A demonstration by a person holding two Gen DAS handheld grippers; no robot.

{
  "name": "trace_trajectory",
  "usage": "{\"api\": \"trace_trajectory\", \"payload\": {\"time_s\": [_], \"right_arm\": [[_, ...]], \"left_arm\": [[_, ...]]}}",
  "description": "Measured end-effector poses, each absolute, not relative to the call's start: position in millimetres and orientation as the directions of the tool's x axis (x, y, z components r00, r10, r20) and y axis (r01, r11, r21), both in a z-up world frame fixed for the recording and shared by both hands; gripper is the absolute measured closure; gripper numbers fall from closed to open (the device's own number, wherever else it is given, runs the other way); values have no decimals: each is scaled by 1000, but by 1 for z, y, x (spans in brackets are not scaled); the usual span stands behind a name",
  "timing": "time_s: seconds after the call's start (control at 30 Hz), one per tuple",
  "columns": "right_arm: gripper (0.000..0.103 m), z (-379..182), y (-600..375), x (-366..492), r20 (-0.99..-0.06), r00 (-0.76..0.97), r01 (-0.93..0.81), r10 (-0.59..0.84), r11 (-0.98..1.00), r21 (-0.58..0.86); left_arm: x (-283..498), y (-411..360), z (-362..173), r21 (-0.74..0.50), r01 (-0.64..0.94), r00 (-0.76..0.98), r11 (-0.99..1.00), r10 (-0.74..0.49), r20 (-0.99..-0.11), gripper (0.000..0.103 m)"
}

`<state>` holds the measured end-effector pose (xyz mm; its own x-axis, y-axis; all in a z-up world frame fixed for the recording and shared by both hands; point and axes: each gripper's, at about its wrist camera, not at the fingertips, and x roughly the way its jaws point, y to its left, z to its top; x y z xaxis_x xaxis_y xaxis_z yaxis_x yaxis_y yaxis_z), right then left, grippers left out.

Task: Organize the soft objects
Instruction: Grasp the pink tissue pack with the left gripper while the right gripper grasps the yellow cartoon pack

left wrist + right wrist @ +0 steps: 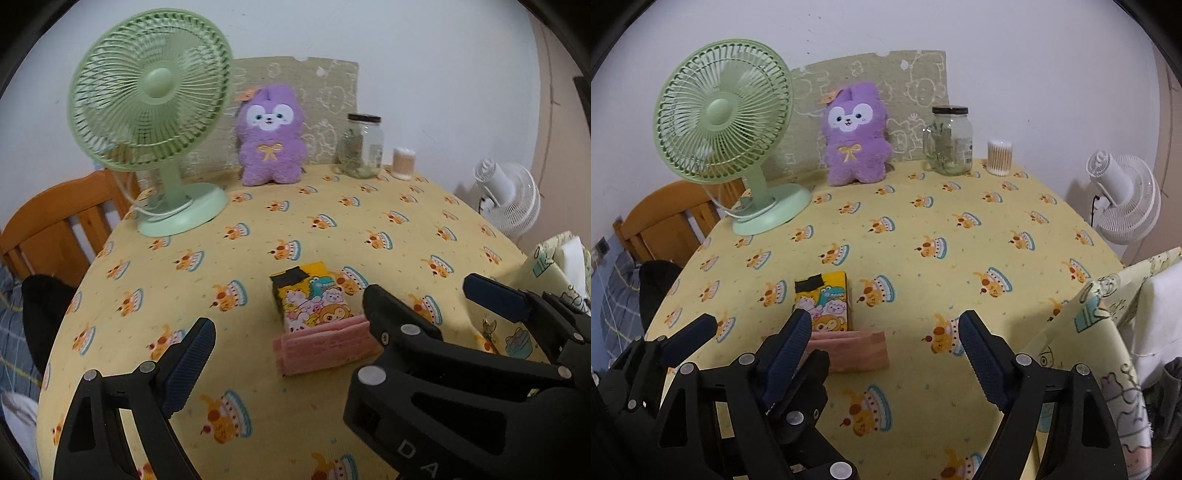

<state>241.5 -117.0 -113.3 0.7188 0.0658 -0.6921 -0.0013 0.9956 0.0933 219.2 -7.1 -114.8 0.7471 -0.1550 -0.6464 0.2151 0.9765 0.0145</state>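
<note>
the left gripper [282, 341] is being held wide apart, with nothing between its fingers [188, 363]. the right gripper [884, 354] is likewise being held released and is gripping nothing. both are being kept above the near edge of the tabletop [332, 236], side by side; in the left view the right gripper [417, 299] is being seen just beside the left one, and in the right view the left gripper [753, 332] is being seen at the lower left.

a pink pack [325, 349] is being carried near the middle of the near edge, lying flat. a yellow cartoon pack [314, 299] is lying just behind it, touching it or nearly so; contact cannot be told. in the right view the pink pack [857, 350] is being partly covered by a finger.

a purple plush [271, 134] is being propped upright at the far edge, against a green board [332, 92]. a green fan [151, 110] is standing at the far left corner. a jar [362, 146] and a swab tub [403, 163] are standing at the far right, near each other. the tabletop is being covered by a yellow cake-print cloth.
</note>
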Motion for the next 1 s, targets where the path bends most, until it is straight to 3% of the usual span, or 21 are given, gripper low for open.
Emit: {"api": "trace_trajectory", "payload": {"time_s": [0.3,0.43,0.53,0.77,1.0], "right_arm": [[19,-128,-121,253,-727,682,1,78,994,107],[19,-134,-123,255,-744,662,4,88,993,120],[19,-135,-123,254,-741,666,-1,85,994,113],[19,-134,-119,245,-740,668,-20,79,996,88],[19,-127,-117,229,-733,671,-47,108,994,104]], "left_arm": [[235,-14,-131,-51,319,673,947,-264,-691,18],[234,-18,-133,-61,340,652,938,-282,-704,38],[230,-18,-133,-60,346,653,936,-286,-701,60],[216,-20,-132,-53,353,651,934,-286,-703,92],[192,-18,-123,-18,329,690,944,-254,-678,99]]}}
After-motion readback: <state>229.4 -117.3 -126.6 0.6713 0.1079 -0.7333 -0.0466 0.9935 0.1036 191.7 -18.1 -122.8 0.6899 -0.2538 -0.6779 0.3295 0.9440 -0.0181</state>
